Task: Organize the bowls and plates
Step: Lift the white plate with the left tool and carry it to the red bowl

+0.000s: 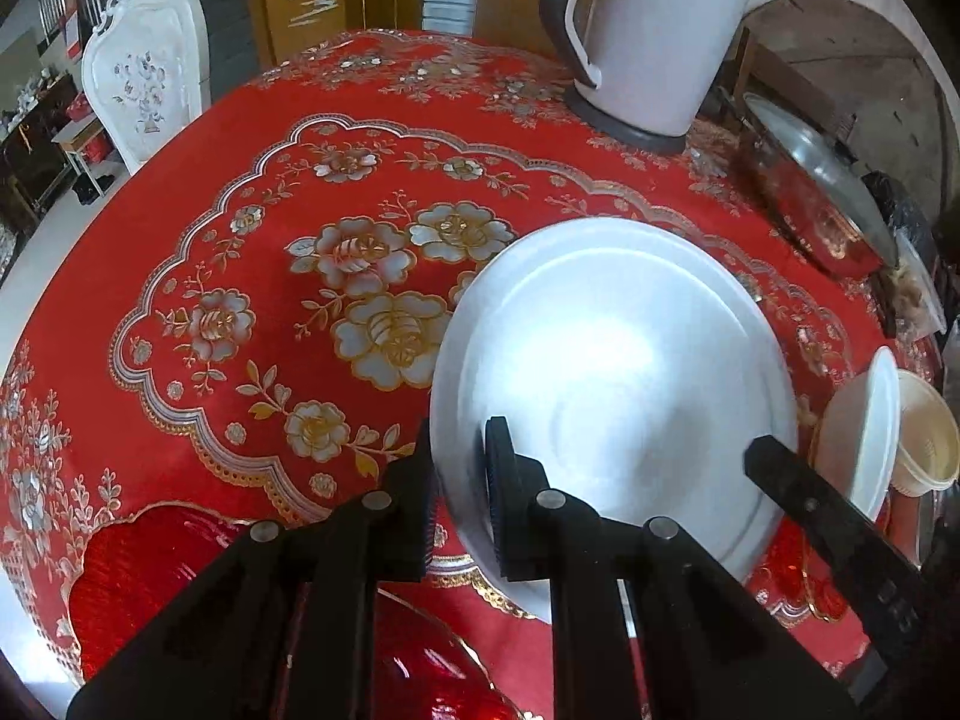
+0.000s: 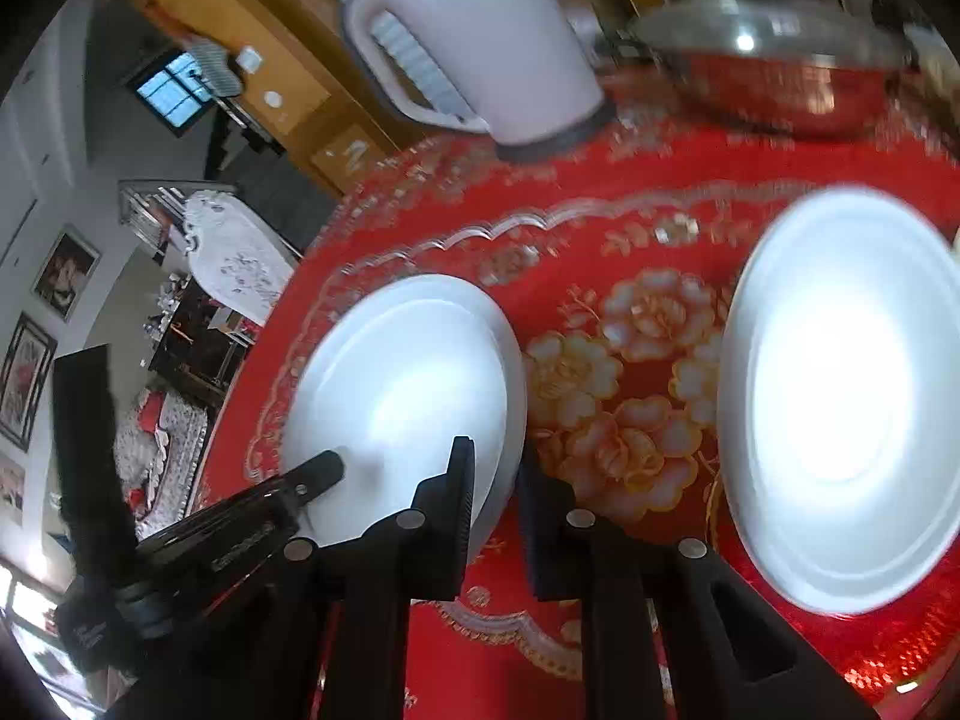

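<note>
In the left wrist view a large white plate [image 1: 624, 360] sits right of the floral centre of the red tablecloth [image 1: 198, 228]. My left gripper [image 1: 465, 480] is shut on its near left rim, with one finger outside the edge and one on the plate's face. In the right wrist view my right gripper [image 2: 495, 489] is shut on the right rim of a second white plate [image 2: 396, 384], which reaches over the table's left edge. Another white plate [image 2: 840, 396] lies to the right, past the flower pattern. A tilted white bowl [image 1: 864, 426] and a cream bowl [image 1: 927, 438] are at the far right.
A white electric kettle [image 1: 654, 30] [image 2: 480, 36] stands at the back of the table. Beside it is a red pot with a metal lid [image 1: 822, 198] [image 2: 774, 78]. A white carved chair [image 1: 144, 78] stands beyond the table's left side. A black bar juts into each view beside the held plate.
</note>
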The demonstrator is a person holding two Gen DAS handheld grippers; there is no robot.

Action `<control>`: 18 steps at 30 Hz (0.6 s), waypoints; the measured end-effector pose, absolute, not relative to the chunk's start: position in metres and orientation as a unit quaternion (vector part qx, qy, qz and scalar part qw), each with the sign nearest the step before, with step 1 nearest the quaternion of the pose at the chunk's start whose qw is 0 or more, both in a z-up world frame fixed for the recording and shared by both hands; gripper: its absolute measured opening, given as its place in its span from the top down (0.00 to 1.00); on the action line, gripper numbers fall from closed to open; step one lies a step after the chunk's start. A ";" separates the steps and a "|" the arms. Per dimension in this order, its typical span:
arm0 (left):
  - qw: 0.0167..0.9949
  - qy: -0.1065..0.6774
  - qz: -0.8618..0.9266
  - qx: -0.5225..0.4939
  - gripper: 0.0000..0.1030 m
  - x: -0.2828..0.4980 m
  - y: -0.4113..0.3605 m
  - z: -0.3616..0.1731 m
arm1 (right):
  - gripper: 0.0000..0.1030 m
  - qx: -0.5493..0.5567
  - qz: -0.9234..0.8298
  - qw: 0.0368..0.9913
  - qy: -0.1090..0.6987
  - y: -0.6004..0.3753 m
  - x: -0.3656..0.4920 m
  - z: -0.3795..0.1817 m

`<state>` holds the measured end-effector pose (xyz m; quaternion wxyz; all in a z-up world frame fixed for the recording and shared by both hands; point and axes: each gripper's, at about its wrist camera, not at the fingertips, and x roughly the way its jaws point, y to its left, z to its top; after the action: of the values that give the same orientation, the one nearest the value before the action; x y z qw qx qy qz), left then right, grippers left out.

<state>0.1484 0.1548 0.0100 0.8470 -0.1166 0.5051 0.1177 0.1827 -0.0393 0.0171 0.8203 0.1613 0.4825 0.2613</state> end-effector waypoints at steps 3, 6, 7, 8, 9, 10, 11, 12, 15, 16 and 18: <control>0.854 0.494 0.113 -0.119 0.87 0.138 0.153 0.022 | 0.86 0.156 0.271 0.827 0.468 -0.043 0.169 0.032; 0.863 0.478 0.108 -0.124 0.87 0.124 0.154 0.037 | 0.86 0.154 0.285 0.831 0.452 -0.047 0.152 0.048; 0.866 0.471 0.106 -0.125 0.87 0.118 0.154 0.043 | 0.86 0.155 0.290 0.832 0.448 -0.049 0.145 0.053; 0.869 0.466 0.105 -0.126 0.87 0.112 0.155 0.048 | 0.86 0.155 0.293 0.832 0.444 -0.049 0.141 0.058; 0.872 0.461 0.104 -0.126 0.87 0.105 0.155 0.053 | 0.86 0.153 0.298 0.834 0.438 -0.049 0.134 0.063; 0.875 0.454 0.104 -0.128 0.87 0.095 0.157 0.059 | 0.86 0.149 0.303 0.836 0.434 -0.047 0.126 0.068; 0.877 0.451 0.105 -0.129 0.87 0.089 0.159 0.062 | 0.86 0.144 0.307 0.837 0.429 -0.045 0.118 0.073; 0.879 0.446 0.105 -0.130 0.87 0.081 0.161 0.065 | 0.86 0.138 0.312 0.838 0.424 -0.042 0.110 0.077; 0.884 0.434 0.112 -0.135 0.87 0.055 0.170 0.071 | 0.85 0.129 0.331 0.834 0.421 -0.031 0.090 0.082; 0.884 0.432 0.114 -0.140 0.87 0.047 0.174 0.072 | 0.85 0.126 0.337 0.832 0.422 -0.027 0.084 0.081; 0.884 0.427 0.121 -0.145 0.87 0.033 0.182 0.072 | 0.84 0.122 0.346 0.828 0.424 -0.021 0.074 0.079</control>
<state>0.0329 0.1819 0.0716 0.8845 -0.1452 0.4266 0.1211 0.0744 -0.0211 0.0791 0.8278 0.1225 0.4241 0.3462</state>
